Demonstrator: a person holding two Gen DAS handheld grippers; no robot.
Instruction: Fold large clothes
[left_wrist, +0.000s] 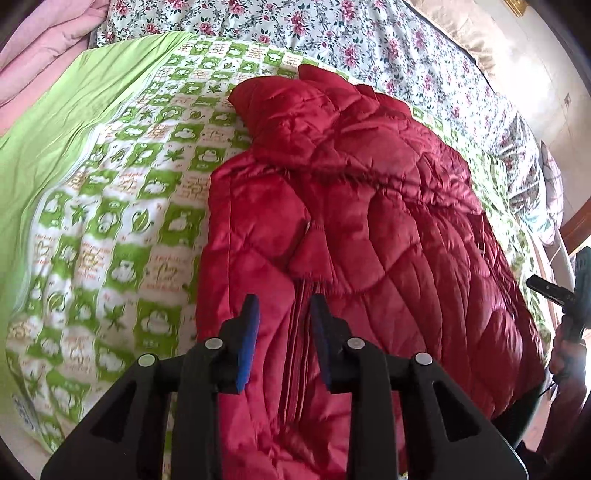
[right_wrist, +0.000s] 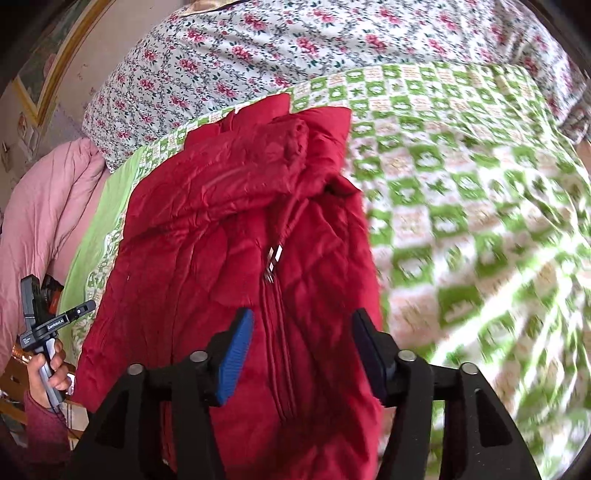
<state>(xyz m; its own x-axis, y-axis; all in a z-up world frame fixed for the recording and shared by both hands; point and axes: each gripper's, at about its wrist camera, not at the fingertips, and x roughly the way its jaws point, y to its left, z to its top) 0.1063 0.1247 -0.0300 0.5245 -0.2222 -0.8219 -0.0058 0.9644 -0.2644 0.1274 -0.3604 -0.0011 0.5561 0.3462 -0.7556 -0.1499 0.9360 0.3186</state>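
Jacket (left_wrist: 351, 206) lies partly folded on quilt (left_wrist: 122, 206), sides turned in, further folds left; left gripper (left_wrist: 284, 332) narrowly parted, right gripper (right_wrist: 303, 350) wider, both empty.

So colour-wise it's loud. The puffy quilted jacket (left_wrist: 369, 221) is deep crimson red all over, stitched in curvy diamond lines, with a little silver zipper pull (right_wrist: 275, 258) on the front. Under it, the thin cotton bedspread (left_wrist: 122, 221) is a green-and-white checkerboard with frog and leaf motifs plus orange-tan lettering in the white squares, and it has a plain lime green border (left_wrist: 74, 110) on the left. At the far side, the floral sheet (left_wrist: 332, 29) is white with pink-magenta roses and dark green leaves. The soft padded quilt (right_wrist: 44, 214) at far left is pale pink. Both black plastic grippers have blue pads (right_wrist: 236, 358).
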